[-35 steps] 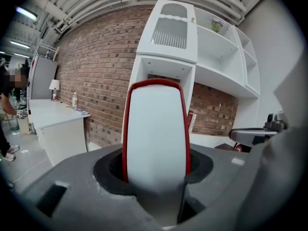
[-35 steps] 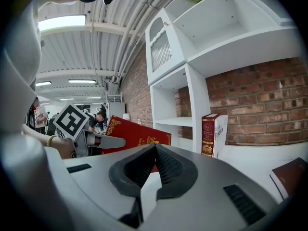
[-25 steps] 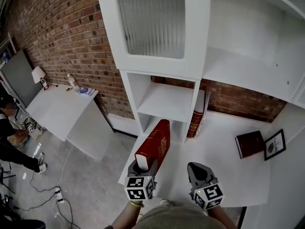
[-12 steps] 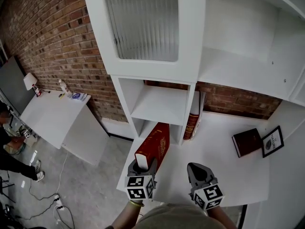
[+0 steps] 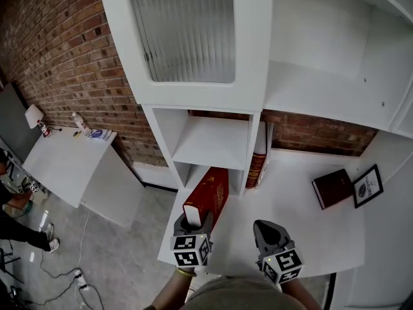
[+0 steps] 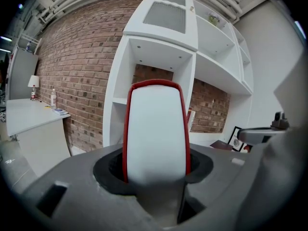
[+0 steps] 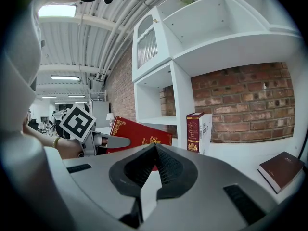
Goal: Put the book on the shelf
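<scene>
Left claw (image 5: pixel 193 220), held near level, clamps the red book (image 5: pixel 210 194)

The book (image 5: pixel 208 196) is showing deep red with gold ornament, the shelf (image 5: pixel 213 141) is gleaming plain white, and the wall (image 5: pixel 58 50) is running in red-brown brick.

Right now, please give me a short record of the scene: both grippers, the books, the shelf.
left gripper: shut on the red book, which points toward the shelf
right gripper: jaws together, holding nothing
standing book: upright on the counter, beside the shelf's divider
brown book: flat on the counter, right side
picture frame: just right of the brown book
</scene>
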`<state>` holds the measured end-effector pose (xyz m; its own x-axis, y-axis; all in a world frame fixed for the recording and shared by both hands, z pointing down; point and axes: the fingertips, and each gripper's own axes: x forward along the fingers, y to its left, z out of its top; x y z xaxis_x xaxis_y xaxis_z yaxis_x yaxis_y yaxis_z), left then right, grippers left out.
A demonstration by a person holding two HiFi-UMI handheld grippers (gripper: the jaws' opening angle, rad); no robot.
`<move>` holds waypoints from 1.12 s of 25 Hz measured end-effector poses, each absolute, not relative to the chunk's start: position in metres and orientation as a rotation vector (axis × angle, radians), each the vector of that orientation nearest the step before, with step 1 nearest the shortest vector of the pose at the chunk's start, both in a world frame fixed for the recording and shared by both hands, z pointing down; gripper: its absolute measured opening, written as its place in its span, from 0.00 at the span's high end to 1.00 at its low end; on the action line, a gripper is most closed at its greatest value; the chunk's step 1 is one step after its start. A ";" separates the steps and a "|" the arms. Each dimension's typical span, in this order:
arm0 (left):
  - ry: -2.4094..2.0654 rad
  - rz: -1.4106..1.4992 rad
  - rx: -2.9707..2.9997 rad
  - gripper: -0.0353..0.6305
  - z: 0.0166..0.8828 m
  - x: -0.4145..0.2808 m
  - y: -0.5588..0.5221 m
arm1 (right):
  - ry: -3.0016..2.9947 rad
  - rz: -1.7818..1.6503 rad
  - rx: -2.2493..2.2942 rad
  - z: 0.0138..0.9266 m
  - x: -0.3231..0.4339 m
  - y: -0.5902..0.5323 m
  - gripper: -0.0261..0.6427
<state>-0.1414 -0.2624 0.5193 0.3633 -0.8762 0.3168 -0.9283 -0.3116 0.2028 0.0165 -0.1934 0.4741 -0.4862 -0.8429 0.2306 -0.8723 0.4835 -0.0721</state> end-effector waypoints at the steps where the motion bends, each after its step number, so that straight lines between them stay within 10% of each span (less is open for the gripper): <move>1: -1.582 0.211 2.284 0.59 0.520 -0.141 -0.264 | -2.561 0.269 1.496 0.474 0.016 -0.194 0.95; 28: -1.608 0.313 2.346 0.59 0.533 -0.110 -0.287 | -2.573 0.256 1.459 0.477 0.025 -0.196 0.95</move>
<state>-0.1102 -0.2871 0.5332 0.3572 -0.8732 0.3316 -0.9338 -0.3416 0.1064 0.0254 -0.1965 0.4765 -0.5059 -0.8306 0.2327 -0.8601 0.5060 -0.0640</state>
